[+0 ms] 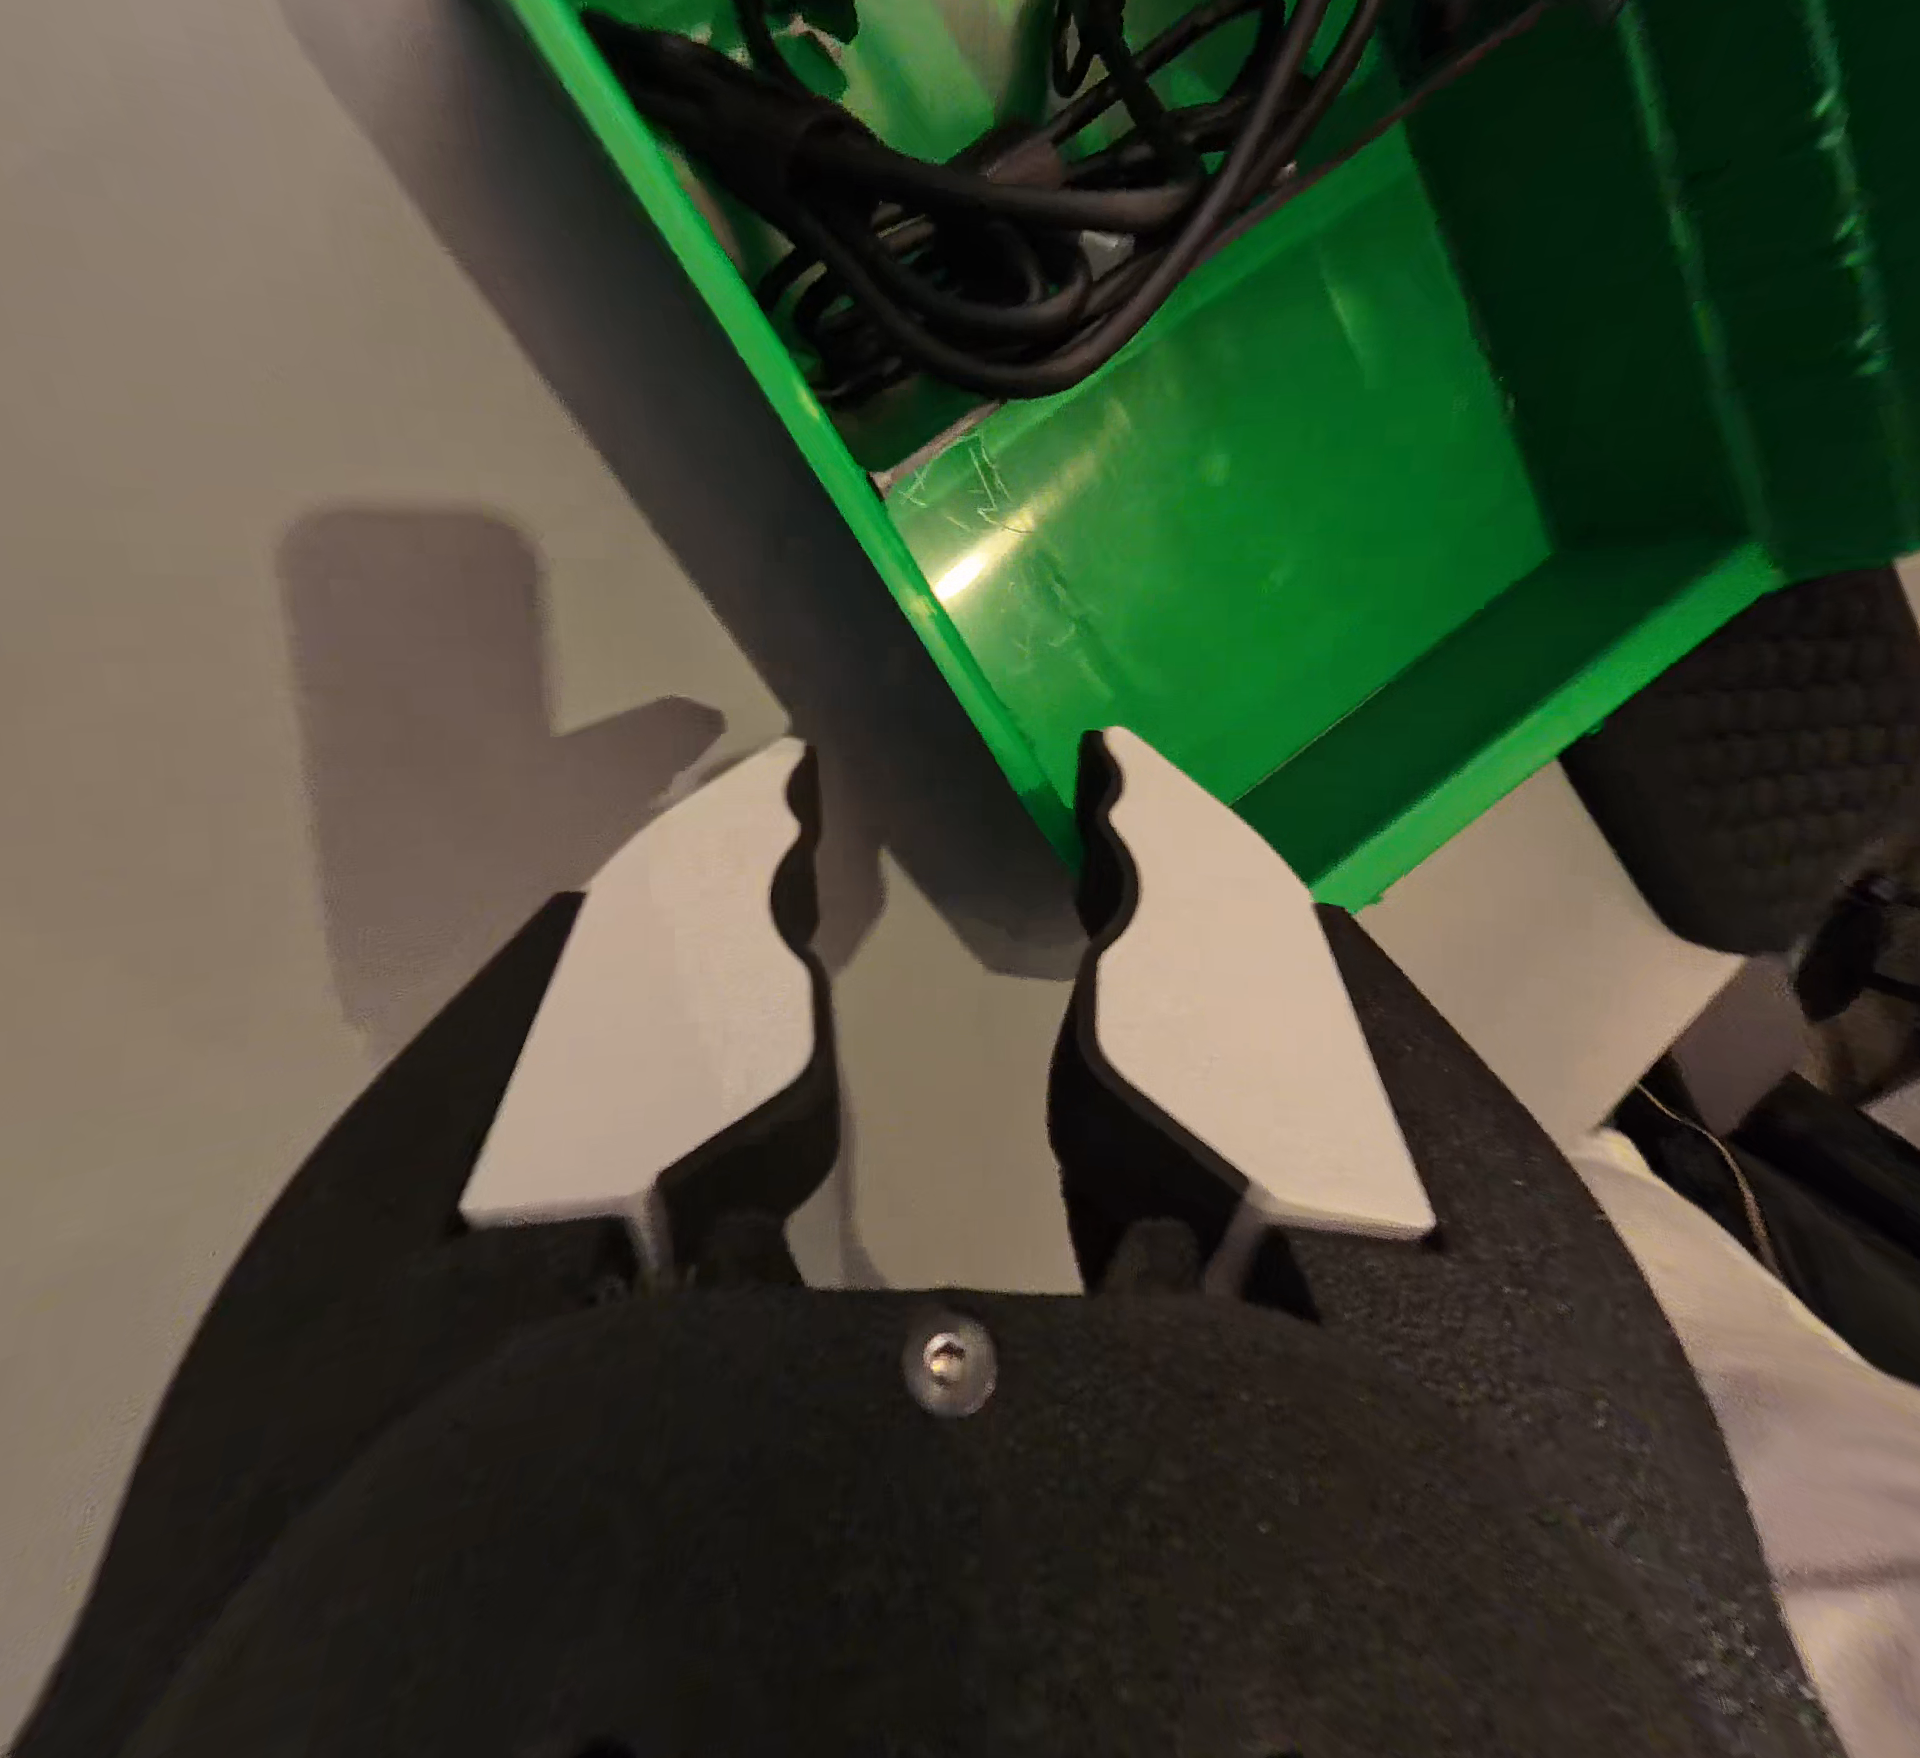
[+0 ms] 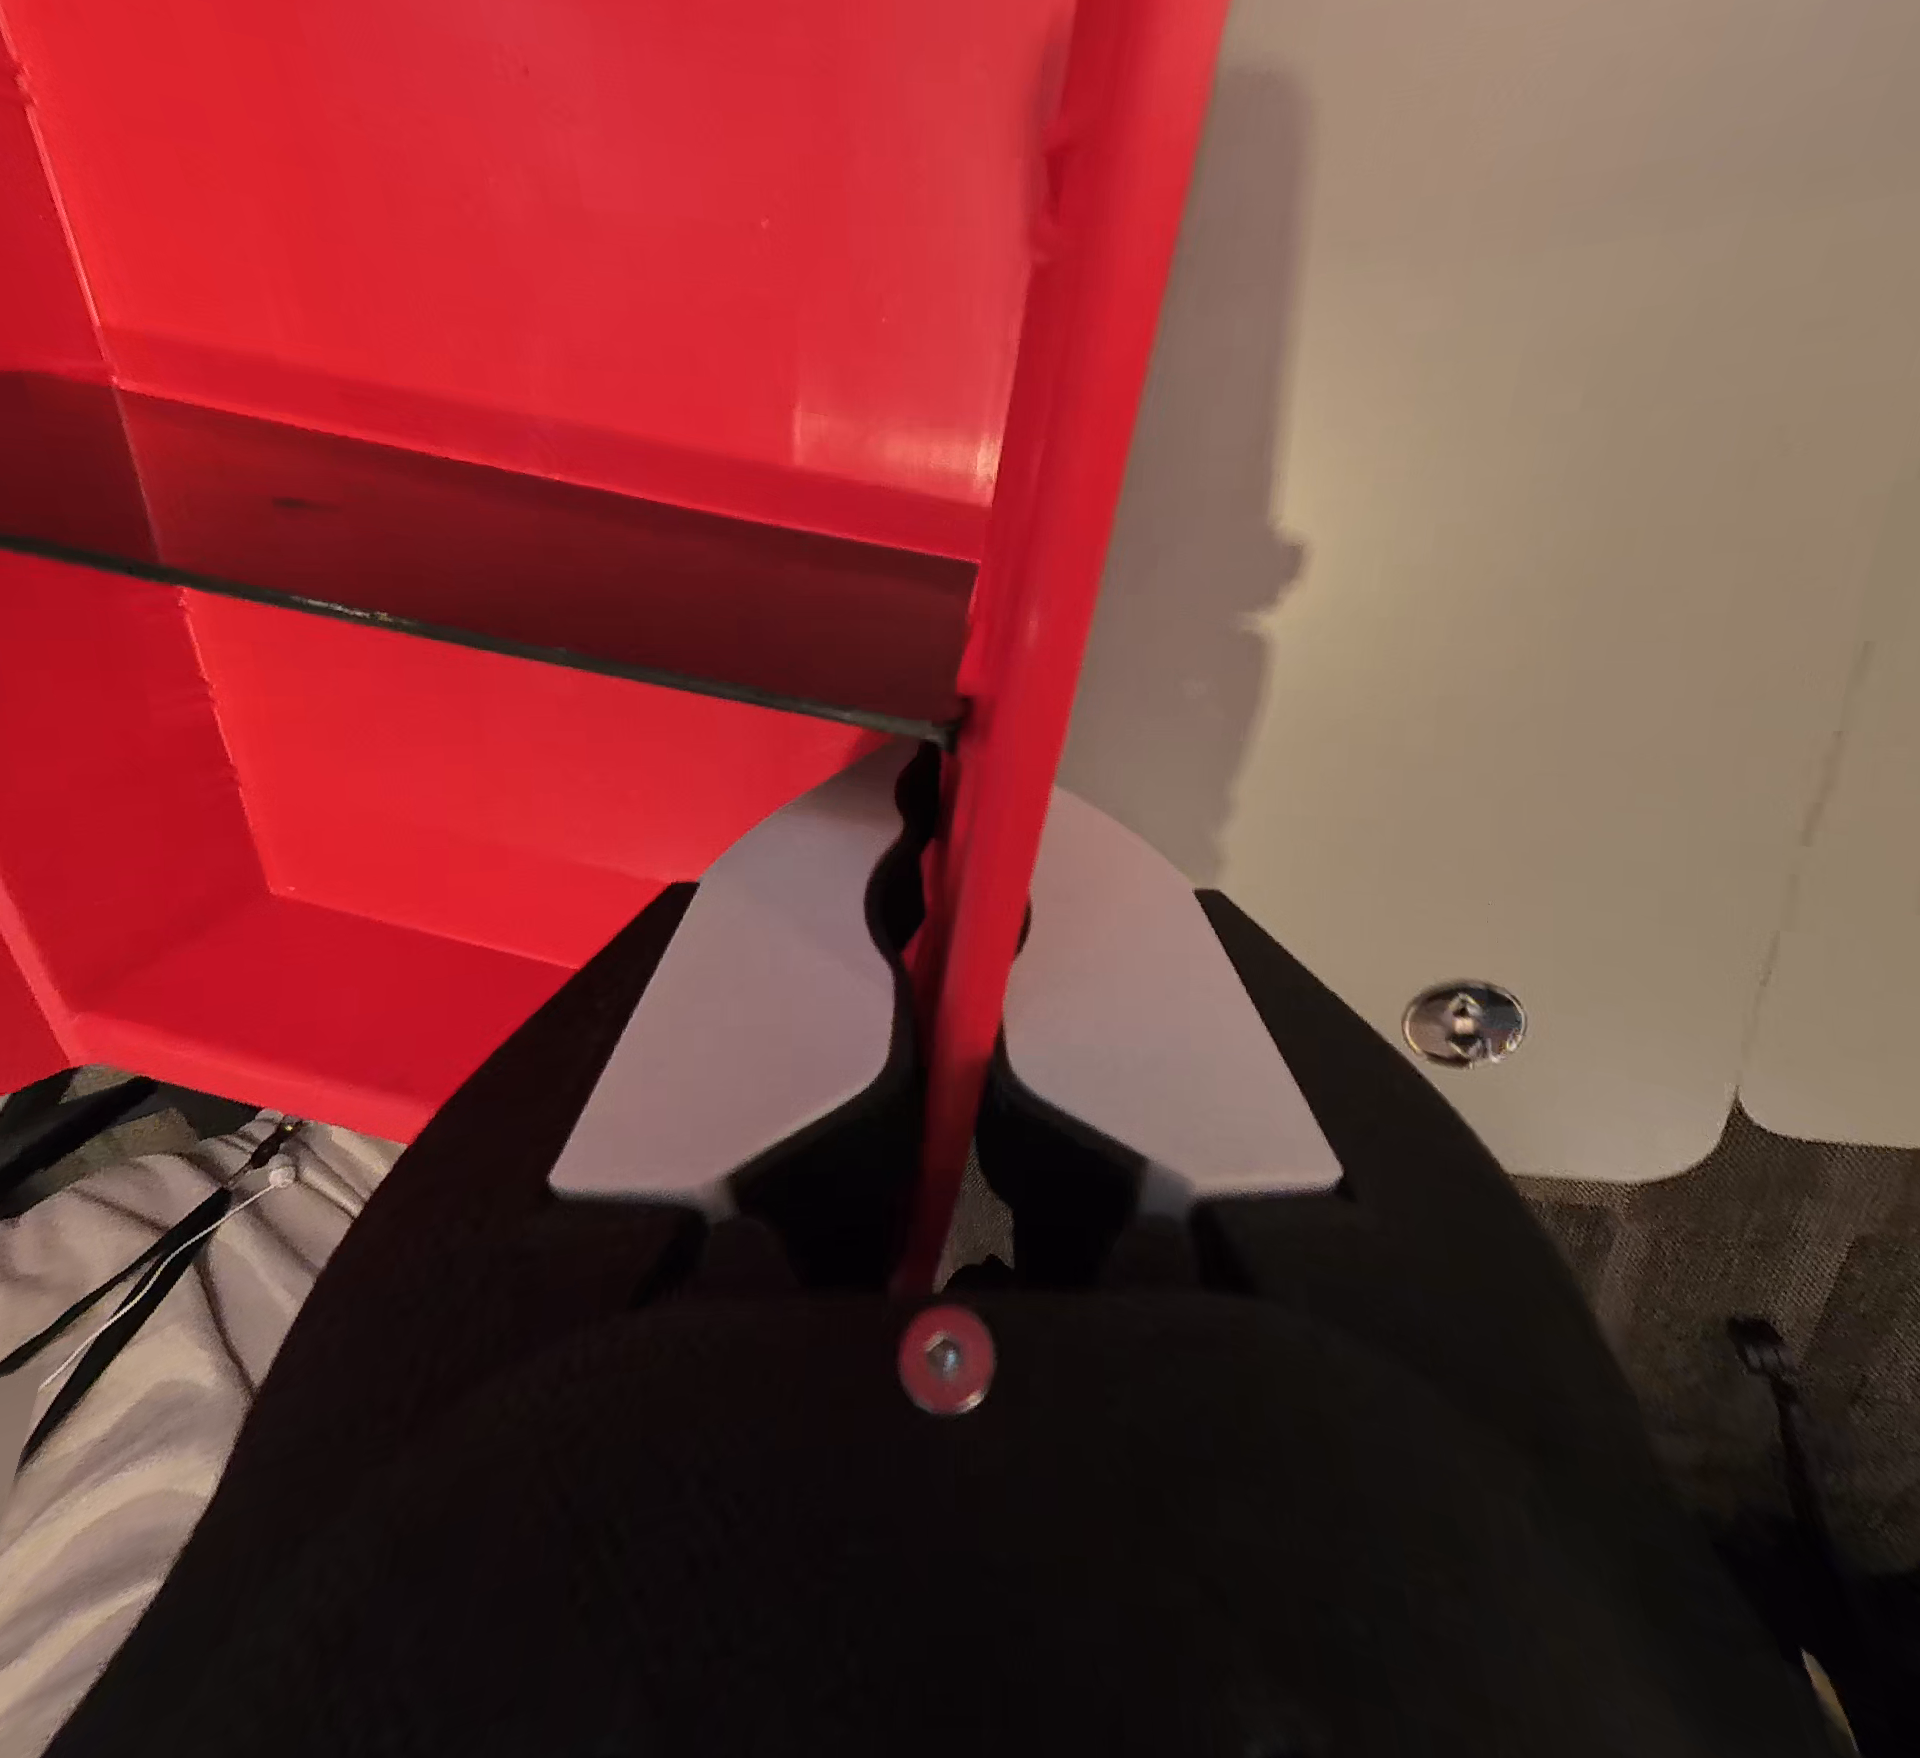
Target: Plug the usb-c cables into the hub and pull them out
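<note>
A green bin (image 1: 1299,503) stands on the white table (image 1: 208,358) and holds a tangle of black cables (image 1: 987,254) in its far compartment. No hub can be made out. My left gripper (image 1: 948,752) is open and empty, with its right finger by the bin's near corner and its left finger over the table. A red bin (image 2: 520,150) with a black divider (image 2: 520,643) fills the right wrist view; the compartments I see are empty. My right gripper (image 2: 971,835) is shut on the red bin's right side wall, one finger inside and one outside.
The white table (image 2: 1558,358) runs to the right of the red bin and has a metal screw (image 2: 1463,1022) near its scalloped front edge. Grey carpet (image 2: 1714,1345) lies below. A black mesh chair part (image 1: 1745,752) is beside the green bin. The gap from one gripper's tips to the other's is roughly 45 centimeters.
</note>
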`<state>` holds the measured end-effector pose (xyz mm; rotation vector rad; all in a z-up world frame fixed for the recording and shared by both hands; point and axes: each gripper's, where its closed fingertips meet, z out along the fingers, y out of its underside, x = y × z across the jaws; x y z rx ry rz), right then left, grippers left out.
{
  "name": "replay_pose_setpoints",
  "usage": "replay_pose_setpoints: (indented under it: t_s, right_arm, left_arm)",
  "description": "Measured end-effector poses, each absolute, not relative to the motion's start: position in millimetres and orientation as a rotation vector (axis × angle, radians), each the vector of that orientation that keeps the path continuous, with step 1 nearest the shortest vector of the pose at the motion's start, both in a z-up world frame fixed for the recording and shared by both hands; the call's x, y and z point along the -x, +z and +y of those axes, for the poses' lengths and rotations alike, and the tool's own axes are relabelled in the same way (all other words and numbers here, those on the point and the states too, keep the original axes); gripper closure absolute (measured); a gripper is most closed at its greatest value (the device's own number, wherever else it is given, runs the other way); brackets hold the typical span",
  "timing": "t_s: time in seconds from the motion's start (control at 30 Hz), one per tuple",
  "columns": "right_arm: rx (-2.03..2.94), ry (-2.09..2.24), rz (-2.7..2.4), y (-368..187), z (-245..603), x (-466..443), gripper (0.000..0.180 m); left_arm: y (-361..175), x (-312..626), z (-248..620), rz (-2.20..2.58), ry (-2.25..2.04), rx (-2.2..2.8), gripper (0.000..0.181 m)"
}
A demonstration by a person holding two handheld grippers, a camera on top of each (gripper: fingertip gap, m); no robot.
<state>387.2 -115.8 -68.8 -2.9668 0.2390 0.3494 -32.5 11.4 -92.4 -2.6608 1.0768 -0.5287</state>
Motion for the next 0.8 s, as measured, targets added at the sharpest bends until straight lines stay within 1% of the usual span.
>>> replay_pose_setpoints:
  t_s: [0.07,0.1,0.23,0.47,0.67,0.8]
  right_arm:
    - [2.973,0.352,0.221,-75,-109,-385,0.175]
    - [2.975,0.343,0.207,-77,-106,-385,0.175]
    - [2.991,0.321,0.14,-89,-96,-377,0.175]
    - [3.026,0.317,0.027,-108,-84,-360,0.175]
    - [3.062,0.3,-0.015,-121,-74,-349,0.175]
    - [3.079,0.286,-0.038,-130,-63,-341,0.175]
  left_arm:
    - [-90,46,12,1.055,-0.64,2.706,0.165]
    - [-88,55,15,1.023,-0.697,2.73,0.171]
    - [-87,103,43,0.808,-0.75,2.763,0.173]
    - [-85,216,67,0.468,-0.722,2.779,0.169]
    - [-83,329,43,0.078,-0.746,2.778,0.167]
    - [-82,381,20,-0.104,-0.71,2.764,0.168]
